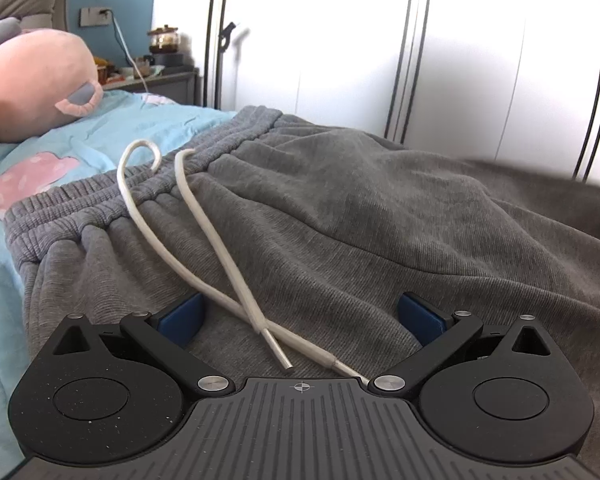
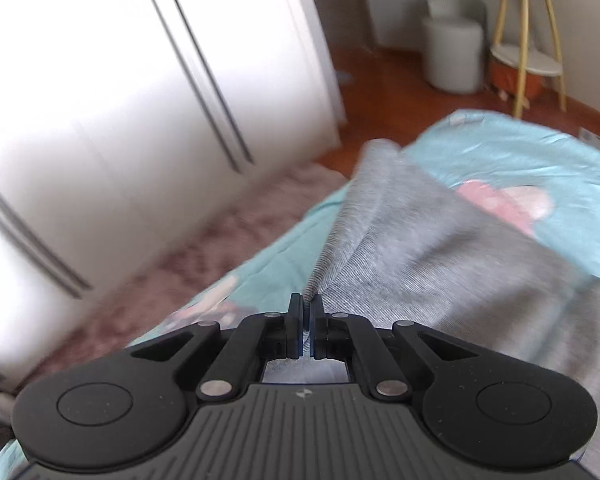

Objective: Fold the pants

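Left claw (image 1: 300,316) wide open over ribbed grey pants (image 1: 340,208), right claw (image 2: 306,320) pinching their fabric fold.

Grey sweatpants (image 1: 340,208) spread on the bed

Ribbed waistband (image 1: 140,196) lies ahead of the left fingers (image 1: 182,318), two white drawstrings (image 1: 204,240) crossing between them; a raised fabric edge sits pinched between the right fingers (image 2: 296,320).

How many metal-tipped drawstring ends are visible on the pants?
2. Both drawstring tips lie on the grey pants between the open left gripper fingers: one centre, one just right, partly hidden.
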`<state>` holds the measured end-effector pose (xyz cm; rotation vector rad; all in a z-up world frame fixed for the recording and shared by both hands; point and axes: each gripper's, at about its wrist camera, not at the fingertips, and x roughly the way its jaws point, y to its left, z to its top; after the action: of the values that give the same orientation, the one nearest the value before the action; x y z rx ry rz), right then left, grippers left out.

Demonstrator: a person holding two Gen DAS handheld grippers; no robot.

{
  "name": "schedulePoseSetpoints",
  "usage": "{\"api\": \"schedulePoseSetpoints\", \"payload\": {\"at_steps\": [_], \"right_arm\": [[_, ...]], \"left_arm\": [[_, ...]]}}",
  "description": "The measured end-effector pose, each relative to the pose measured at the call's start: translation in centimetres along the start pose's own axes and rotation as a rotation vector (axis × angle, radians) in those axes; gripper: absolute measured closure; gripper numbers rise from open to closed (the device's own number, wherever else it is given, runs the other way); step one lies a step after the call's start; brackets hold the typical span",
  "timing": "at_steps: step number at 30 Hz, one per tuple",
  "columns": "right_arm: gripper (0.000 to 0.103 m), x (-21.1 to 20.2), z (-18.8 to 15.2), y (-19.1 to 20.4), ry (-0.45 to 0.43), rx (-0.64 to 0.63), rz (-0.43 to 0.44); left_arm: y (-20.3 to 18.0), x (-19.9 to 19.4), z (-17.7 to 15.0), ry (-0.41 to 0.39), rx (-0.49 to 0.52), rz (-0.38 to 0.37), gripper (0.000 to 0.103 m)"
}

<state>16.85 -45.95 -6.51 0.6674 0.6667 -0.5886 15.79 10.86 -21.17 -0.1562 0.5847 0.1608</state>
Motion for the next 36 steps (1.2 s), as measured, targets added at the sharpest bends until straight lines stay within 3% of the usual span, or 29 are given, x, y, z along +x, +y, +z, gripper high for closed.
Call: {"api": "schedulePoseSetpoints", "payload": {"at_steps": [4,7,9,11,14,15,17,18,19,21,25,29,31,32,35,36], "right_arm": [[0.101,-8.4,-8.2,-6.5,-0.022,0.002,0.034],[0.101,-7.7,-15.0,-12.5,0.097,0.095,-0.013],[0.103,-5.5,-18.5,-16.5,0.186,0.206,-0.074],[0.103,-5.9,-19.1,-18.2,0.133,0.27,0.007],[0.077,-6.4,-17.3,-17.2,0.135,0.226,0.0],[0.062,-6.8,-16.6,-16.6,0.106,0.205,-0.011],[0.036,-8.3,-15.8,-16.3,0.021,0.158,-0.011],[0.013,-9.1,-15.4,-15.6,-0.041,0.118,-0.013],[0.006,-9.6,-15.1,-14.9,-0.111,0.06,-0.025],[0.006,-9.5,-14.3,-13.4,-0.213,-0.071,-0.065],[0.006,-7.0,-14.3,-9.7,-0.206,-0.263,-0.058],[0.007,-2.9,-15.7,-7.0,-0.159,-0.405,-0.144],[0.015,-2.1,-16.4,-7.3,-0.162,-0.448,-0.173],[0.017,-1.7,-16.6,-7.0,-0.162,-0.459,-0.182],[0.043,-1.1,-16.9,-7.8,-0.171,-0.438,-0.206],[0.051,-0.9,-16.7,-8.3,-0.167,-0.415,-0.209]], "left_arm": [[-0.3,-0.9,1.6,0.041,0.047,0.02,0.0],[-0.9,-3.2,3.8,0.008,0.114,0.004,0.0],[-0.8,-4.9,6.1,-0.024,0.108,-0.069,0.0],[-0.6,-5.6,8.3,-0.023,0.055,-0.135,0.0],[-1.4,-4.4,12.5,0.083,-0.02,-0.226,0.0],[-2.1,-3.5,13.9,0.118,-0.031,-0.223,0.0],[-4.0,-1.8,16.4,0.153,0.005,-0.192,0.0],[-4.9,-1.1,17.2,0.151,0.026,-0.191,0.0],[-5.8,-0.5,17.8,0.141,0.047,-0.194,0.0],[-8.0,0.9,18.9,0.134,0.083,-0.184,0.0],[-11.4,4.6,19.5,0.21,0.155,-0.234,0.0],[-11.4,9.4,19.7,0.317,0.076,-0.232,0.0],[-11.2,11.8,19.6,0.369,0.035,-0.226,0.0],[-11.3,12.9,19.5,0.396,0.023,-0.216,0.003],[-11.8,16.0,18.8,0.489,0.023,-0.181,0.038],[-11.9,17.1,18.5,0.529,0.022,-0.166,0.04]]}}
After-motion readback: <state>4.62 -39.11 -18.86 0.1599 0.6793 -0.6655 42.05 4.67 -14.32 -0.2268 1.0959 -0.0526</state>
